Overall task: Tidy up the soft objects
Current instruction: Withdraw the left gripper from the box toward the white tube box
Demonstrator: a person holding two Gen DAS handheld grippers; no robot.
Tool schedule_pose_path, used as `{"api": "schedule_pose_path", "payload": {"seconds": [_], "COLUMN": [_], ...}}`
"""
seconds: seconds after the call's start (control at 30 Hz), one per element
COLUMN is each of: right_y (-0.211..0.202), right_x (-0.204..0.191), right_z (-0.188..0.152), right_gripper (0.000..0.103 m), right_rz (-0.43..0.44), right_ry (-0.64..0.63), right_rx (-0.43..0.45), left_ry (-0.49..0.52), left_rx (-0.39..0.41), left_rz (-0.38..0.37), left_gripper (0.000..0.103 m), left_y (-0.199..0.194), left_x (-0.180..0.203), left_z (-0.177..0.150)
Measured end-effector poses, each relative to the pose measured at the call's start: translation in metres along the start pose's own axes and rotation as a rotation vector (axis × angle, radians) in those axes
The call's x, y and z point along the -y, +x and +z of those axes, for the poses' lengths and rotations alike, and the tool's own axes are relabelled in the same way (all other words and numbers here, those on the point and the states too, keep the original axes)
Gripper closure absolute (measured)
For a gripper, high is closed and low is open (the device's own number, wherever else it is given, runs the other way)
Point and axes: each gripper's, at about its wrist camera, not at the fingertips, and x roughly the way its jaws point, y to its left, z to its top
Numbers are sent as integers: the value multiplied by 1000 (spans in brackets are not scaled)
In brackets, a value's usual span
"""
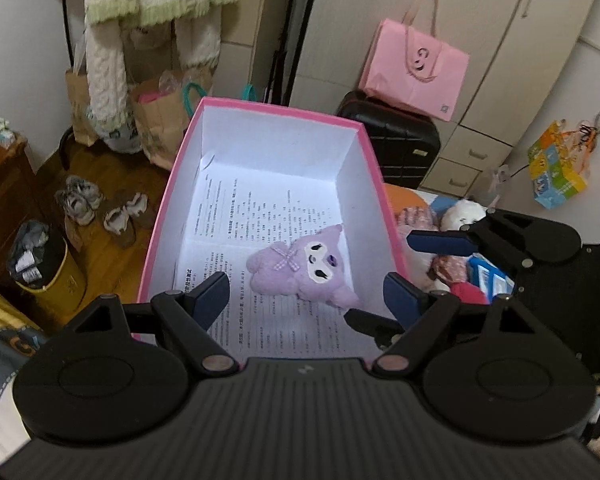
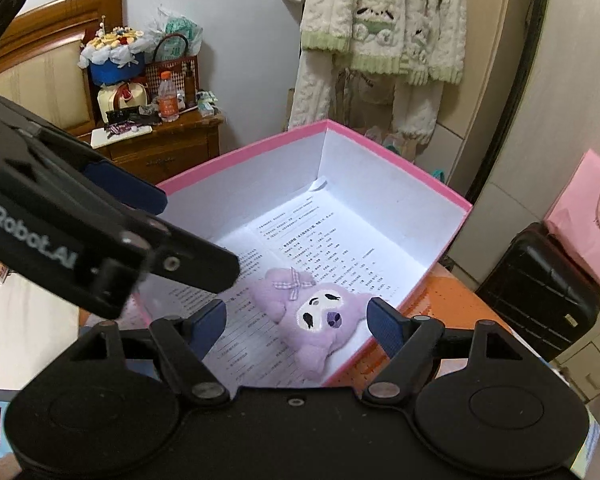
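Note:
A purple plush toy (image 1: 300,272) with a white face and a checked bow lies in the pink box (image 1: 276,108), on printed paper lining the bottom. It also shows in the right wrist view (image 2: 312,316), inside the same box (image 2: 432,184). My left gripper (image 1: 306,300) is open and empty just above the box's near end. My right gripper (image 2: 296,324) is open and empty, with the toy lying below between its fingers. The right gripper shows in the left wrist view (image 1: 416,272) at the box's right wall. More soft toys (image 1: 440,220) lie right of the box.
A black suitcase (image 1: 396,140) with a pink paper bag (image 1: 412,68) on it stands behind the box. Shoes (image 1: 100,208) and a yellow bin (image 1: 48,276) are on the wooden floor at left. A wooden nightstand (image 2: 164,140) with clutter and hanging knitwear (image 2: 380,40) show beyond.

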Motion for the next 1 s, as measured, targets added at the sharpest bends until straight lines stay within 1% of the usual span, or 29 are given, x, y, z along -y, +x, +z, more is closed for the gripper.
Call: {"api": "schedule_pose_path", "payload": {"seconds": [0.17, 0.3, 0.47, 0.53, 0.63, 0.77, 0.87, 1.0], "right_y": [-33, -59, -100, -120, -143, -168, -182, -193], "right_x": [-11, -16, -11, -7, 2, 18, 31, 42], "right_z": [-7, -14, -33, -42, -56, -77, -92, -110], "right_gripper": [22, 22, 22, 22, 21, 21, 21, 21], "right_rz": [-24, -19, -4, -5, -21, -68, -97, -126], "right_ry": [-27, -27, -4, 12, 34, 90, 142, 180], "right_rx": [41, 64, 108, 133, 154, 167, 181, 205], "left_ry": [55, 108, 173, 200, 246, 313, 353, 393], "left_rx": [41, 57, 75, 82, 83, 84, 65, 39], "left_rz": [-3, -22, -42, -64, -95, -115, -142, -163], "left_gripper": [19, 19, 18, 18, 18, 18, 18, 18], "left_y": [-30, -51, -72, -77, -82, -85, -80, -69], "left_x": [16, 31, 52, 61, 77, 98, 114, 130], "left_z": [-9, -18, -33, -39, -47, -58, -65, -73]}}
